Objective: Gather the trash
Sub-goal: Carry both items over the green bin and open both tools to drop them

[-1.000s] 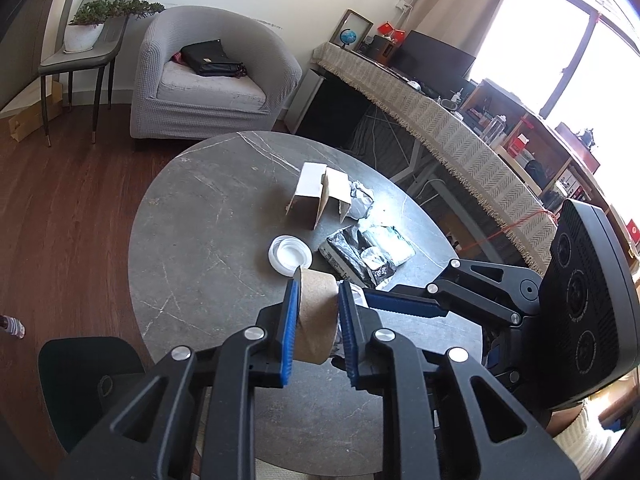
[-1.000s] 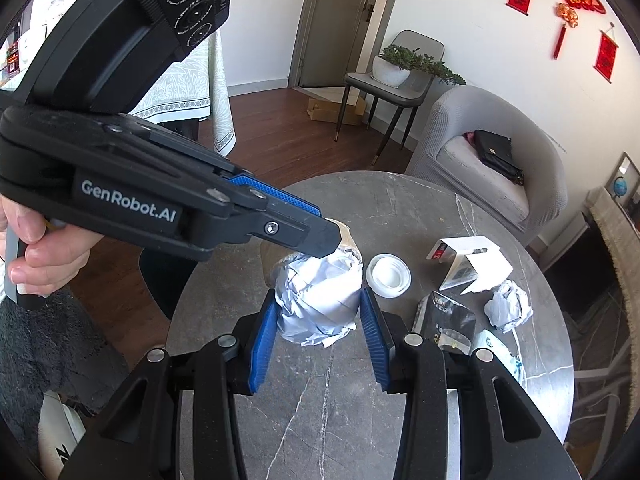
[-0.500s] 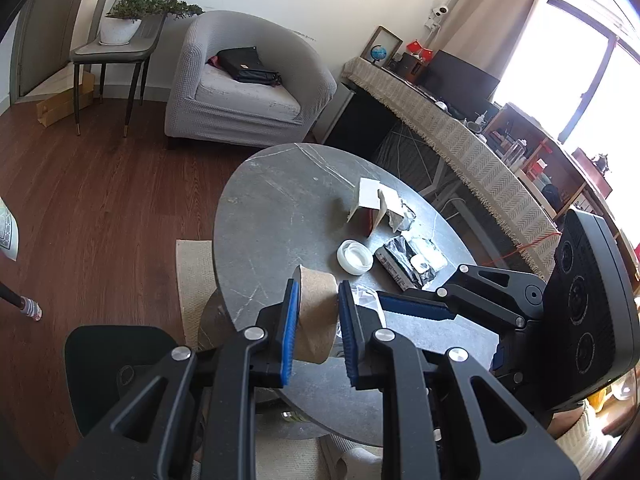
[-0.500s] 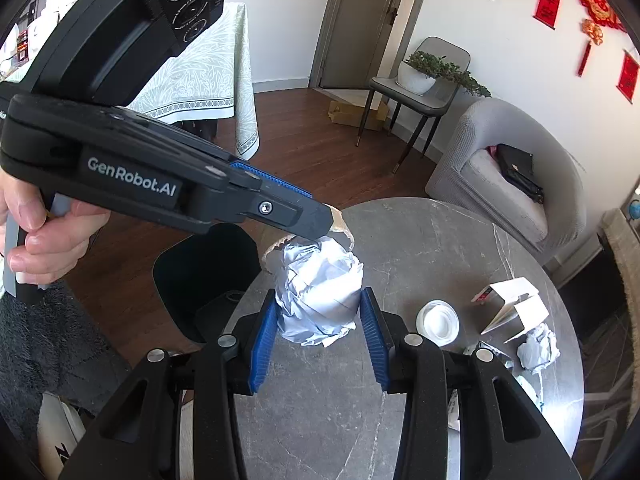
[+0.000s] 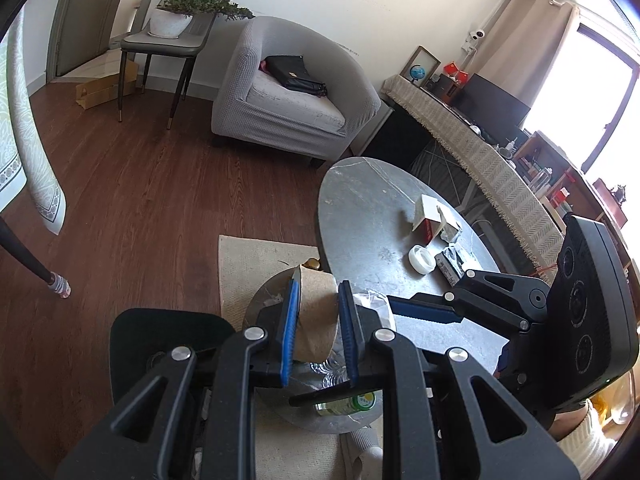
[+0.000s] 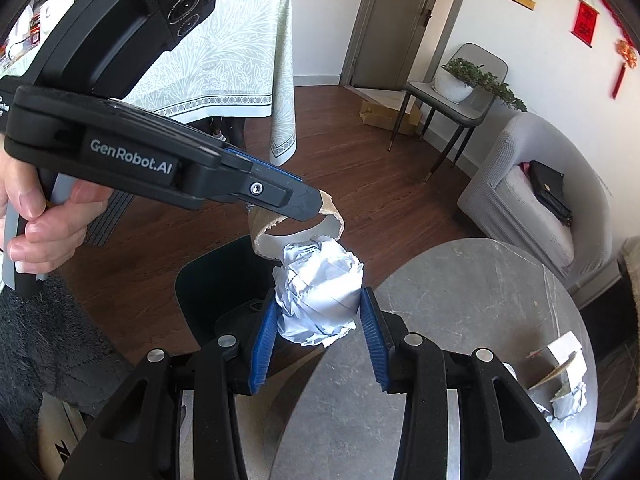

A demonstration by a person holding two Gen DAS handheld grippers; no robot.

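Note:
My left gripper is shut on a brown paper cup, held past the near-left edge of the round grey table. From the right wrist view the left gripper pinches the cup's torn rim. My right gripper is shut on a crumpled white paper ball, just beside the cup and also off the table's edge. Below both is a black rounded object, a bin or a seat, I cannot tell which. A white opened box, a white lid and a dark wrapper lie on the table.
A lower round shelf under the table carries a bottle and glassware. A beige rug lies on the wood floor. Beyond stand a grey armchair with a black bag, a chair with a plant and a cloth-covered table.
Both grippers have travelled together from above the table's middle out past its edge, each keeping its grip. The trash left on the table now lies further off to the right.

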